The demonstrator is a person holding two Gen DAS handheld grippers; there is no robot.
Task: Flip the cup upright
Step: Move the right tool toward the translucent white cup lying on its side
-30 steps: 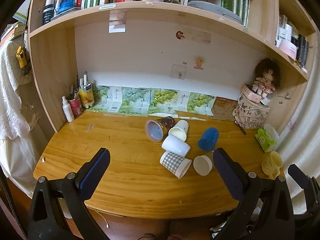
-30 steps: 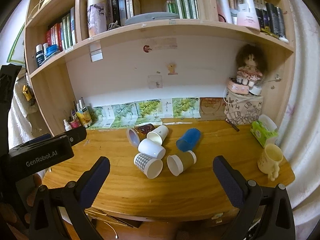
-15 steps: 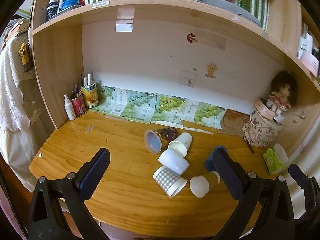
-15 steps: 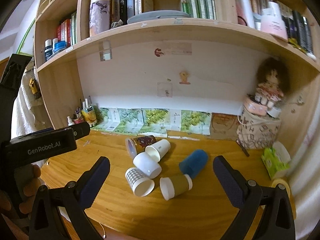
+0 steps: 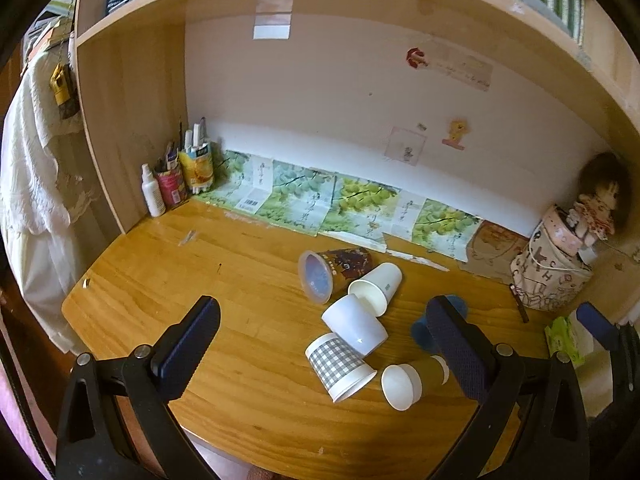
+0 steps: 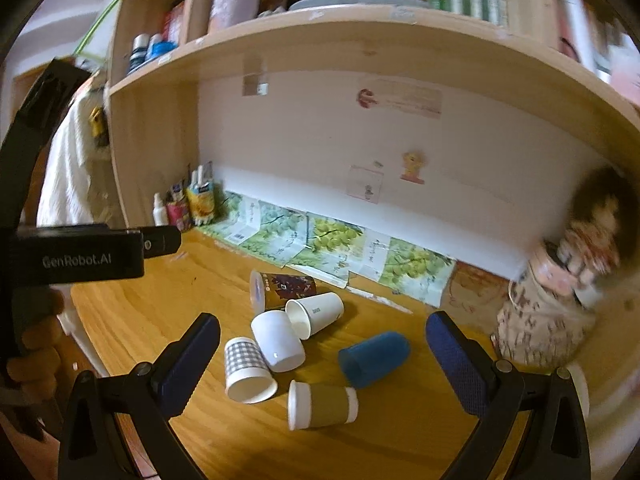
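Observation:
Several cups lie on their sides in a cluster on the wooden desk (image 5: 168,288). There is a grey checked cup (image 5: 340,364) (image 6: 246,366), a brown-sleeved cup (image 5: 412,380) (image 6: 322,404), a plain white cup (image 5: 354,328) (image 6: 278,340), a second white cup (image 5: 378,286) (image 6: 316,312), a dark printed cup with a clear lid (image 5: 332,272) (image 6: 280,288) and a blue cup (image 6: 374,358), half hidden behind a finger in the left wrist view (image 5: 420,330). My left gripper (image 5: 324,344) is open and empty, above the desk's front edge. My right gripper (image 6: 322,352) is open and empty, in front of the cups.
A bottle and pen holders (image 5: 176,180) stand at the back left corner. A patterned bag with a doll (image 5: 556,264) sits at the back right, a green pack (image 5: 564,336) beside it. A shelf (image 5: 360,4) hangs overhead. The left gripper's body (image 6: 80,258) shows at left in the right wrist view.
Both grippers have moved forward and lower toward the cups, which now look larger. Both stay open. The cups have not moved.

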